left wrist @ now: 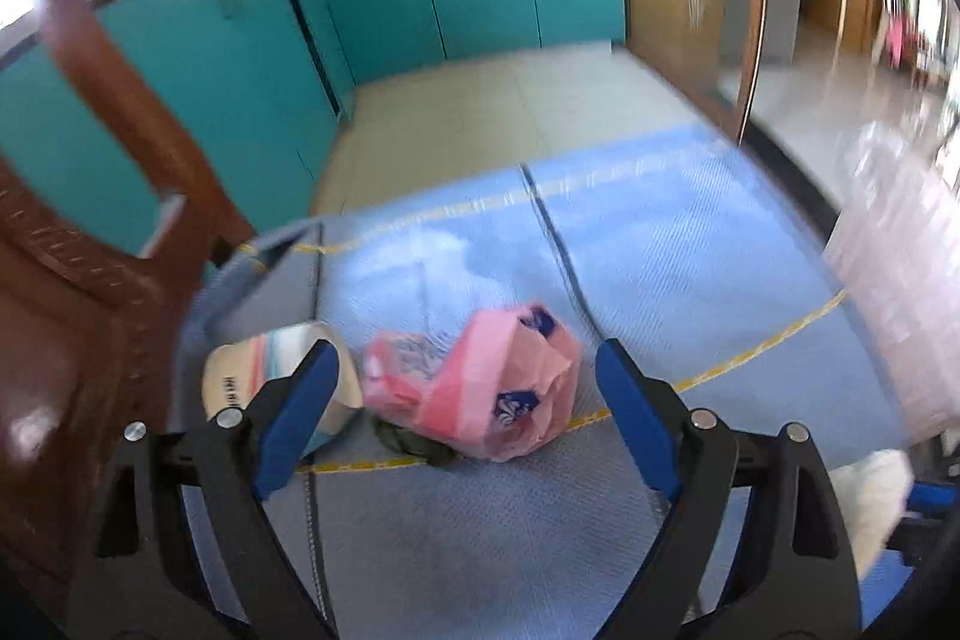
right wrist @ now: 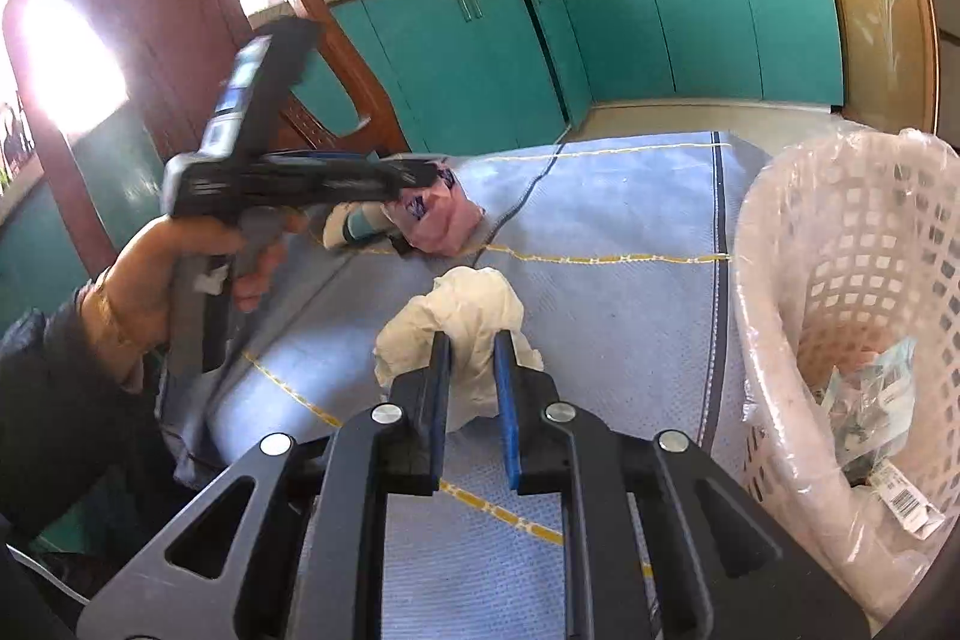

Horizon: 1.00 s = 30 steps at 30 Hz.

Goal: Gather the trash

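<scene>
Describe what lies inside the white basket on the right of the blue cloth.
Inside the white basket, lined with clear plastic, lie crumpled wrappers and a barcode label. Its wall hides anything lower down.

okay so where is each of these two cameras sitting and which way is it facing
Left wrist: sits on the left gripper, open, facing the pink bag and paper cup on the blue mat.
Right wrist: sits on the right gripper, shut on white tissue, facing teal cabinets; left hand shows, basket on the right.
Shared: bag, cup, mat, tissue.

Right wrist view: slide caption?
Right gripper clamps crumpled white tissue on blue mat, beside lined white basket.
</scene>
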{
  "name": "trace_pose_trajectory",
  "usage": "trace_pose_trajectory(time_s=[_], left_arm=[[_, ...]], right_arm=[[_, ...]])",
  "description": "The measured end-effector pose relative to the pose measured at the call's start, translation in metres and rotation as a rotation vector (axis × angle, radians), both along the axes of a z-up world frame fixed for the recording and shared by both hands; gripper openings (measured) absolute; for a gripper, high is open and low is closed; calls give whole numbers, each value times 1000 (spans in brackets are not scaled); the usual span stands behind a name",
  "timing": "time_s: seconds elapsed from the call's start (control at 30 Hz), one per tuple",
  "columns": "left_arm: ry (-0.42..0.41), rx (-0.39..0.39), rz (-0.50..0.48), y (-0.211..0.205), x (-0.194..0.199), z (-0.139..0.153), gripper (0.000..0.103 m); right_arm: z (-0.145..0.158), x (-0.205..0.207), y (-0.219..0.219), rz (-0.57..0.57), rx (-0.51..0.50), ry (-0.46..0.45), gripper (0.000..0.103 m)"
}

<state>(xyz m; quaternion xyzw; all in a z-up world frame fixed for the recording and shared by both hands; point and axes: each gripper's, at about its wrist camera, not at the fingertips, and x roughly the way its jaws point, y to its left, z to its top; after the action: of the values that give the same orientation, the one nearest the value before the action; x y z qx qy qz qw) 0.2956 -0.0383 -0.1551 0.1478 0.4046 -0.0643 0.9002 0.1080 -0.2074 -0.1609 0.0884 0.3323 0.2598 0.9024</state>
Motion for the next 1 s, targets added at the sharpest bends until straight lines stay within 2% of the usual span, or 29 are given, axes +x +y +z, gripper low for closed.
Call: trace_pose_trajectory(time_s=[0.07,0.1,0.13,0.17,0.2,0.23,0.3,0.33,0.37,0.47,0.57,0.6,0.63,0.67,0.73,0.83,1.0], left_arm=[[30,19,-16,-3,2,-12,84],[32,28,-11,-1,-3,-17,75],[26,49,4,-2,-3,-19,66],[23,55,9,0,-4,-22,66],[22,44,8,4,-9,-20,61],[16,47,11,6,-11,-21,52],[14,61,10,9,-14,-21,45],[11,41,8,12,-18,-20,43],[8,24,8,14,-22,-17,42],[-6,-43,14,21,-39,-8,40],[-62,-79,42,32,-67,7,40],[-79,-99,49,37,-77,12,40],[-93,-119,57,42,-86,17,40],[-111,-144,68,49,-97,23,40],[-138,-165,81,59,-114,31,40],[-181,-176,109,75,-140,42,40],[-203,-195,141,89,-166,49,40]], right_arm=[[-2,1,3,-30,-36,0,20],[-2,1,2,-40,-40,-3,22],[-1,1,1,-56,-42,-9,28],[0,2,1,-71,-51,-15,39],[1,3,1,-79,-51,-20,43],[1,3,-1,-81,-51,-21,48],[0,4,1,-85,-73,-28,59],[0,4,5,-87,-90,-35,65],[0,5,9,-80,-102,-38,68],[-1,11,25,-40,-144,-39,69],[-6,12,42,7,-190,-35,67],[-8,12,48,20,-209,-36,62],[-9,11,53,37,-231,-38,46],[-11,11,58,41,-251,-43,39],[-12,8,62,37,-275,-66,34],[-10,5,57,23,-245,-71,32],[-6,0,48,-16,-194,-94,32]])
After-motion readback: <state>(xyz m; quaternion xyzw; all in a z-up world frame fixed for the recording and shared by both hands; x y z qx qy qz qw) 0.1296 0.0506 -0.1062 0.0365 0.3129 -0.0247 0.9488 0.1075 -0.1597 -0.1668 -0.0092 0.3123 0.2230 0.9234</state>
